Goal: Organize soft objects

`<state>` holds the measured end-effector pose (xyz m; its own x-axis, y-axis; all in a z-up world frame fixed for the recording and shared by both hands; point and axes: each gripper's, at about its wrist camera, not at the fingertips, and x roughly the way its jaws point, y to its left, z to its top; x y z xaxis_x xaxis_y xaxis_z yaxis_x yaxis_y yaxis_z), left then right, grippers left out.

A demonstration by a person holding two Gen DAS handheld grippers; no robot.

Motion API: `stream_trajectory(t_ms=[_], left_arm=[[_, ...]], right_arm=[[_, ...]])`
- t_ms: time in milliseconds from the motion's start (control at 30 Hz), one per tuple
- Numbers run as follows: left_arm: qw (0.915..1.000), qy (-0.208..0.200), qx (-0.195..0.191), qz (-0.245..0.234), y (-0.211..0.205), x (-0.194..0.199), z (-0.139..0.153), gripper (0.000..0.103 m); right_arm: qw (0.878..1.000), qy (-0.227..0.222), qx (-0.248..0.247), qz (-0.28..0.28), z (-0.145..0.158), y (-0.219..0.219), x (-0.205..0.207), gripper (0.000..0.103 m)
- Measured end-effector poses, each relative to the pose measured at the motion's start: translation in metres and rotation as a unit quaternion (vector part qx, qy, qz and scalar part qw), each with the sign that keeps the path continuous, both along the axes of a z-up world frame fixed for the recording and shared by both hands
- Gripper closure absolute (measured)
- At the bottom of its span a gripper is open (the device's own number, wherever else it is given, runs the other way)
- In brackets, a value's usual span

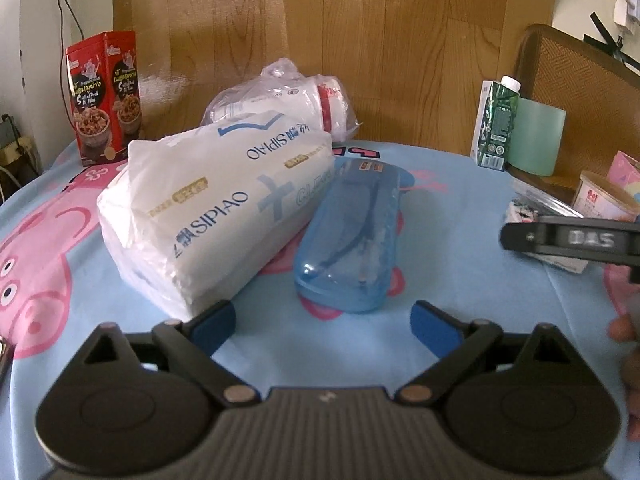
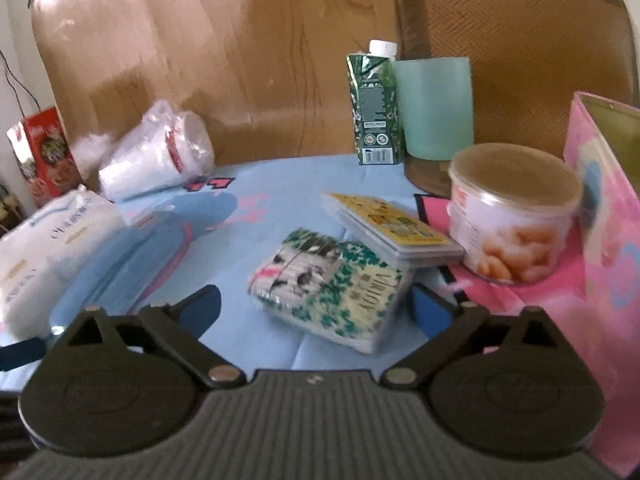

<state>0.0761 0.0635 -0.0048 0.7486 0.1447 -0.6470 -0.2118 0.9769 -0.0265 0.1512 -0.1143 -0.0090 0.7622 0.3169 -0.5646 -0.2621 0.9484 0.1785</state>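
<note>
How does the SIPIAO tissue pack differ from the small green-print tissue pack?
The SIPIAO tissue pack is white with blue lettering; the small green-print pack carries a leafy green pattern. The SIPIAO pack is much bulkier and lies against the blue case; the small pack lies beside the yellow-topped clear box. Both are soft, plastic-wrapped, lying flat on the cartoon cloth, ungripped.

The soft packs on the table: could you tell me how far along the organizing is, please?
Possibly done: the big tissue pack lies beside the bagged roll at the table's left. In hand: nothing; the left gripper and right gripper are both open and empty. Left: the small green tissue pack sits apart, in front of the right gripper, likely next.
</note>
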Motion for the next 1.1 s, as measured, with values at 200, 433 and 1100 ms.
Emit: stream_trajectory(t_ms=[200, 433, 1100], left_arm=[[1.0, 0.001, 0.002, -0.001, 0.0, 0.0, 0.0, 0.005], [1.0, 0.003, 0.006, -0.001, -0.001, 0.0, 0.0, 0.005], [0.9998, 0.011, 0.015, -0.002, -0.004, 0.0, -0.002, 0.001]], right_arm=[[0.999, 0.006, -0.047, -0.002, -0.001, 0.015, 0.017, 0.0], [0.998, -0.015, -0.063, 0.005, -0.001, 0.014, 0.018, 0.026], [0.979, -0.066, -0.079, 0.174, -0.01, -0.037, -0.135, 0.025]])
